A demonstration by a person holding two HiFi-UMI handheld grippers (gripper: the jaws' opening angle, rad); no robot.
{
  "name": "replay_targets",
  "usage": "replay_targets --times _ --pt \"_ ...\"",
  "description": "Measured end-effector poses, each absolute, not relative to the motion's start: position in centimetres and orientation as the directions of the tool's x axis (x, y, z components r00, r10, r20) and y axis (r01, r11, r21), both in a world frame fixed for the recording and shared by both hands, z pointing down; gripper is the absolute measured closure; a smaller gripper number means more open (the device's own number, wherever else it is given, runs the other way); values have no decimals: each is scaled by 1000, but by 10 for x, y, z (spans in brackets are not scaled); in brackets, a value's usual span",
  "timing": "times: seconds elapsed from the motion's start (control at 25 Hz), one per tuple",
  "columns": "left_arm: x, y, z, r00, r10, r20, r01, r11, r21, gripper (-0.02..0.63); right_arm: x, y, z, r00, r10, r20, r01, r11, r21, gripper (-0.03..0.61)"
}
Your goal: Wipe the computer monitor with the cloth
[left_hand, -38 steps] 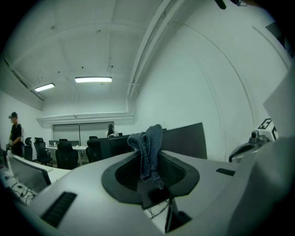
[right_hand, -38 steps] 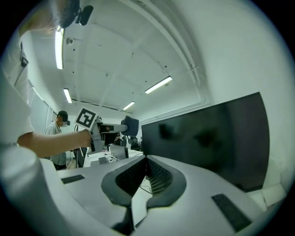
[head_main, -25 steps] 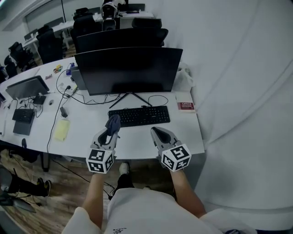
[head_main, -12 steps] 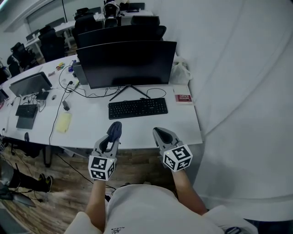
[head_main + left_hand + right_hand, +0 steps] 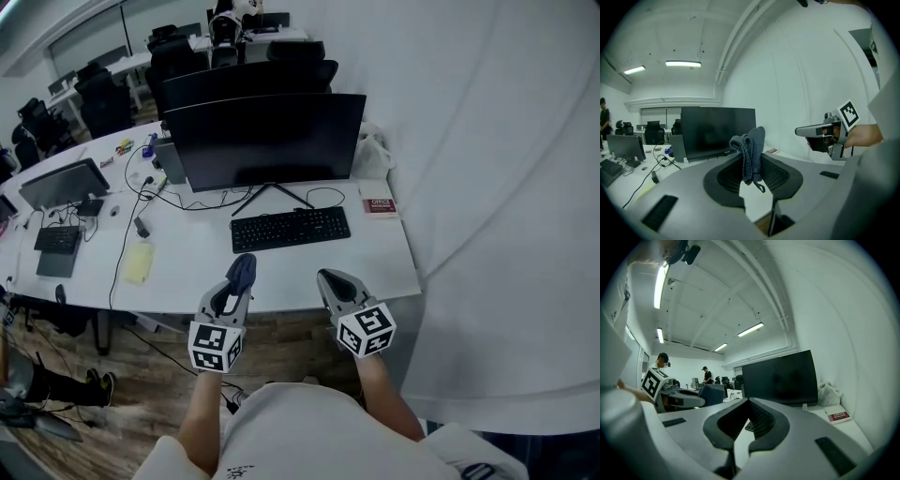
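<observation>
The black computer monitor (image 5: 264, 139) stands dark at the back of the white desk (image 5: 187, 251), also seen as the monitor (image 5: 717, 131) and monitor (image 5: 780, 377) in the gripper views. My left gripper (image 5: 241, 269) is shut on a bunched blue-grey cloth (image 5: 242, 271), which sticks up between its jaws as the cloth (image 5: 750, 152). My right gripper (image 5: 328, 277) is shut with nothing in it. Both hang over the desk's front edge, well short of the screen.
A black keyboard (image 5: 291, 228) lies in front of the monitor stand. A red book (image 5: 381, 205) and a white bag (image 5: 374, 155) sit at the right by the wall. Cables, a yellow pad (image 5: 137, 262) and a second monitor (image 5: 66, 183) lie left.
The view has pulled back from the desk and both grippers now hang lower, at its front edge. The cloth stays in the left gripper.
</observation>
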State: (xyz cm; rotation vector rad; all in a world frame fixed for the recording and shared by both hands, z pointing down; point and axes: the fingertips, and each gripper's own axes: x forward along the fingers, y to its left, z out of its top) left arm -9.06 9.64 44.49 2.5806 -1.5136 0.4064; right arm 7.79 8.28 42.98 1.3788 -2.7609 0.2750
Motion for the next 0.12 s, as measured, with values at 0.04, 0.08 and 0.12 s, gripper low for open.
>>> replay_targets --times 0.04,0.08,0.12 --pt "-94 96 445 462 -837 293 -871 -491 -29 508 74 84 431 -602 -790 119 -798 587 -140 558" --pt "-98 95 445 461 -837 294 -872 -490 -28 508 71 85 431 -601 -790 120 -798 586 -141 558" --pt "-102 95 445 460 -838 294 -872 -488 -27 508 67 85 431 -602 -790 121 -798 586 -141 558"
